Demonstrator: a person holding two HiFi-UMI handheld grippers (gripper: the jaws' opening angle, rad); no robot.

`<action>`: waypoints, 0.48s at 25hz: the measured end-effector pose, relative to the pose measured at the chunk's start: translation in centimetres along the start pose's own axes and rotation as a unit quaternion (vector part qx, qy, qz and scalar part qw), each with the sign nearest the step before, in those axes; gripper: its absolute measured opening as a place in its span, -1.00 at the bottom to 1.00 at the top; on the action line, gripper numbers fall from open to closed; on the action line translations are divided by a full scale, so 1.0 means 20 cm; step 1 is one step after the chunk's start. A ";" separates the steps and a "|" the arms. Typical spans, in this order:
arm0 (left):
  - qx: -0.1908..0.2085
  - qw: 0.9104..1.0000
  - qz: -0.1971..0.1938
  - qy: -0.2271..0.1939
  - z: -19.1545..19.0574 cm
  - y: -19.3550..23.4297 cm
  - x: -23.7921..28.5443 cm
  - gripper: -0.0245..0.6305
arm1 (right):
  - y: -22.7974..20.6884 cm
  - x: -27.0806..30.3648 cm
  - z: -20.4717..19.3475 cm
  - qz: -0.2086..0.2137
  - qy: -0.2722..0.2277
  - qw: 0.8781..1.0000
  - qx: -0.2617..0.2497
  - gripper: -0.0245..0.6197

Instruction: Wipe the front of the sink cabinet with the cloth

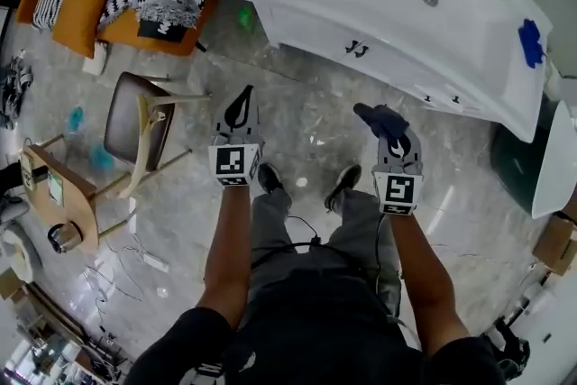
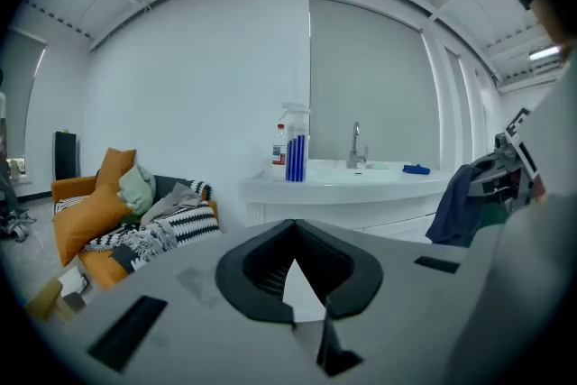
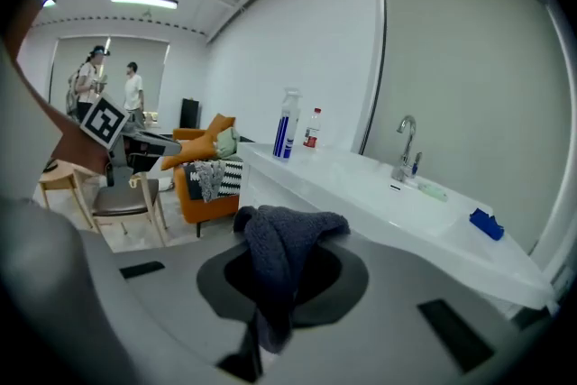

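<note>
Dark cloth (image 3: 275, 266) over right hand-held gripper (image 3: 270, 239) jaws

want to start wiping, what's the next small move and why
Probably carry the right gripper forward to the cabinet front: its jaws are shut on the cloth, which hangs short of the white doors.

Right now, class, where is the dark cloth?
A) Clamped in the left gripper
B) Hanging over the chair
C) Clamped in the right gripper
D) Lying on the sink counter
C: the right gripper view shows the dark cloth bunched and hanging between the jaws of the right gripper, which is held short of the sink cabinet.
</note>
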State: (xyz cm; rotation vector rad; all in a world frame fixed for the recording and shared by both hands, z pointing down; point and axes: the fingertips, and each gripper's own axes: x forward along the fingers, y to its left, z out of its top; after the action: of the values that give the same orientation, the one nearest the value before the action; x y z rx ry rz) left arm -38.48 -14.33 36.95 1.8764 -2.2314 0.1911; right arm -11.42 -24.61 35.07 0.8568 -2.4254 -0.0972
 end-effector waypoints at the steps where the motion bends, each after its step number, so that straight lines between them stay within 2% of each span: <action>1: -0.001 1.000 0.005 -0.006 -0.02 0.06 0.02 -0.91 | 0.03 0.07 0.02 -0.005 -0.005 1.000 0.007 -0.86; 6: 0.025 0.997 0.037 -0.055 -0.16 0.26 0.18 -0.92 | 0.16 0.57 0.04 -0.007 -0.069 0.997 0.031 -0.86; 10: -0.024 0.992 0.080 -0.096 -0.43 0.46 0.32 -0.91 | 0.28 1.07 -0.03 -0.008 -0.136 0.990 0.021 -0.86; 12: -0.013 0.989 0.085 -0.118 -0.54 0.52 0.40 -0.91 | 0.34 1.27 -0.07 -0.017 -0.161 0.987 0.021 -0.86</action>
State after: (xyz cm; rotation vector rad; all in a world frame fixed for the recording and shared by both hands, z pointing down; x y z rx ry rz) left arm -49.08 -17.59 49.89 1.7756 -2.5377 -0.0353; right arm -30.75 -34.36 50.12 0.9647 -2.7199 -0.2127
